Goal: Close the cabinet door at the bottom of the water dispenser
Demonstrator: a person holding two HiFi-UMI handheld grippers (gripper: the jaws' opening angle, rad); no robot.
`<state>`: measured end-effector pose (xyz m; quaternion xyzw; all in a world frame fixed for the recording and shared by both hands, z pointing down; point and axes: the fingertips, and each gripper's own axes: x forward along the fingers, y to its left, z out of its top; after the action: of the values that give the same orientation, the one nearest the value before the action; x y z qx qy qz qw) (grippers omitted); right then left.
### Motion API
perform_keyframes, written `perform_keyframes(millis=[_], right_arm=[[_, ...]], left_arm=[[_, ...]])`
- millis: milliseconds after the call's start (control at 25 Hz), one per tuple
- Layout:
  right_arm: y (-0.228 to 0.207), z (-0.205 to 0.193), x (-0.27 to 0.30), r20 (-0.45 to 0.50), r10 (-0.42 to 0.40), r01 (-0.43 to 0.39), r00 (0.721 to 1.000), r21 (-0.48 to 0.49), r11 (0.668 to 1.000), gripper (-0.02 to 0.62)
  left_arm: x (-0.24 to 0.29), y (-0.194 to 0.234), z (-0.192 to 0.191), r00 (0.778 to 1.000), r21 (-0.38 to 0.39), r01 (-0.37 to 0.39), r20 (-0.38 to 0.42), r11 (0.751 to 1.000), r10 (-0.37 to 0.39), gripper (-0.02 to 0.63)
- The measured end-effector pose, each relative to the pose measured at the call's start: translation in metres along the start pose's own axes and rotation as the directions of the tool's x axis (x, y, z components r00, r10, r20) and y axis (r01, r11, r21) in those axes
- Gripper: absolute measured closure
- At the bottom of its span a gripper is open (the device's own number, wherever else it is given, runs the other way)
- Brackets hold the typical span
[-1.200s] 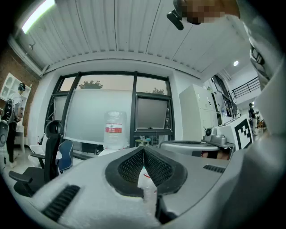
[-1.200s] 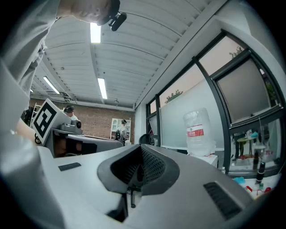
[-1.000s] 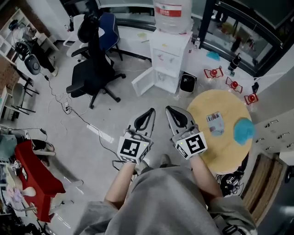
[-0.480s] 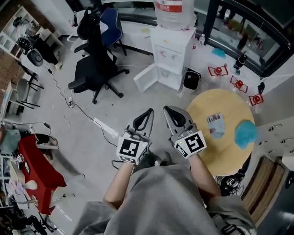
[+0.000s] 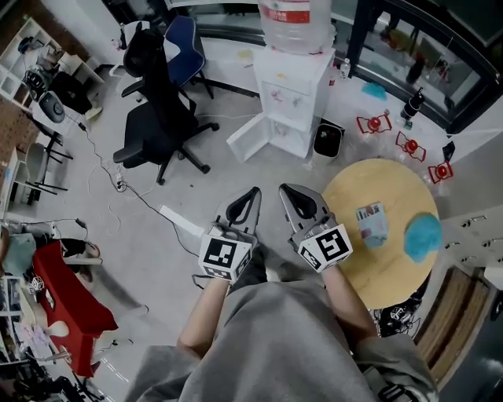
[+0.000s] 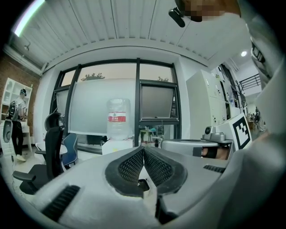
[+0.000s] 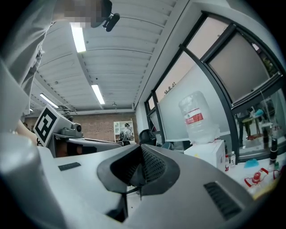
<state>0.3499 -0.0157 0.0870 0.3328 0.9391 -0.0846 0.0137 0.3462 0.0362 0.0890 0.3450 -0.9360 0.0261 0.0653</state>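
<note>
1. The water dispenser (image 5: pixel 292 94) stands by the window wall. Its cabinet door (image 5: pixel 250 140) at the bottom hangs open, swung out to the dispenser's left.
2. A black office chair (image 5: pixel 153 118) stands left of the dispenser, a small black bin (image 5: pixel 325 140) is just beside its right, and a round wooden table (image 5: pixel 377 235) stands nearer, to the right. Grey floor (image 5: pixel 236 169) lies between door and grippers.
3. The bottle (image 5: pixel 295 20) on top of the dispenser is cut off by the head view's upper edge. The cabinet's inside cannot be made out. Both gripper views hide the door behind the grippers' own bodies.
4. The left gripper (image 5: pixel 253 193) and right gripper (image 5: pixel 289 190) hang well short of the dispenser. Each has its jaw tips pressed together with nothing between them.
</note>
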Motion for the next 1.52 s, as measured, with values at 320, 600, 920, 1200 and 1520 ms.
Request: perform_keyframes(millis=[320,600,920,1200,1520], right_arm=[[-0.024,-0.007,0.050,-0.024,-0.043,0.043,0.999,0.012,0.999,0.584],[-0.041,-0.021,0.108,-0.064,-0.084,0.086,0.994,0.019,0.996,0.584],[-0.044,-0.041,0.190,-0.101,-0.094,0.099,0.990,0.043,0.994,0.584],[-0.044,-0.055,0.256,-0.118,-0.101,0.108,0.988,0.056,0.993,0.584],[-0.054,-0.073,0.295,-0.151,-0.105,0.115,0.983,0.058,0.992,0.584]], left_arm=[[0.037,0.048,-0.002,0.999,-0.025,0.044,-0.017,0.999,-0.045,0.597],[0.067,0.103,-0.010,0.996,-0.054,0.085,-0.035,0.995,-0.087,0.597],[0.082,0.185,-0.025,0.995,-0.094,0.086,-0.052,0.992,-0.091,0.597],[0.090,0.249,-0.034,0.993,-0.126,0.093,-0.059,0.988,-0.101,0.597],[0.108,0.287,-0.046,0.992,-0.156,0.097,-0.063,0.983,-0.108,0.597]])
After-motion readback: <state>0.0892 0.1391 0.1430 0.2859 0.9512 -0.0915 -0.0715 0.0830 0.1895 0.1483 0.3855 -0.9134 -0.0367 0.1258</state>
